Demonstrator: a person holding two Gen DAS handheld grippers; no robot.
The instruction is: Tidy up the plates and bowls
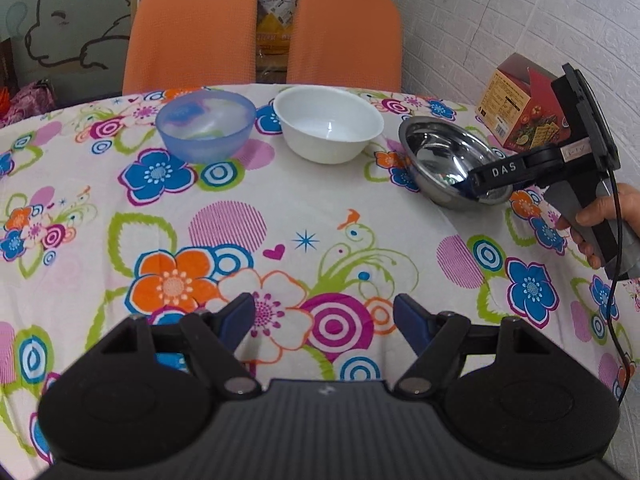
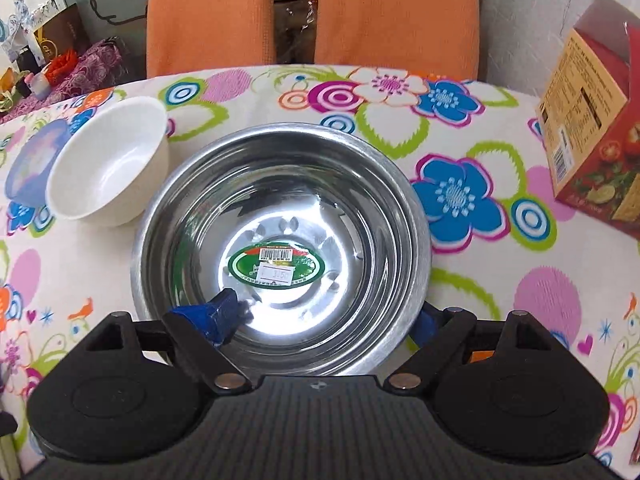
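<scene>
Three bowls stand in a row at the far side of the flowered tablecloth (image 1: 304,208): a translucent blue bowl (image 1: 206,126) on the left, a white bowl (image 1: 328,128) in the middle, and a steel bowl (image 1: 444,152) on the right. My right gripper (image 2: 326,318) is open and straddles the near rim of the steel bowl (image 2: 280,200). One blue fingertip (image 2: 224,312) is inside it and the other sits outside the right wall. A green sticker lies on the bowl's bottom. My left gripper (image 1: 324,316) hangs open over bare cloth with nothing between its fingers.
A red and orange cardboard box (image 1: 520,108) stands at the back right, close to the steel bowl. Two orange chairs (image 1: 192,36) are pushed up behind the table's far edge. A hand (image 1: 600,220) holds the right gripper's handle, and a black cable trails down from it.
</scene>
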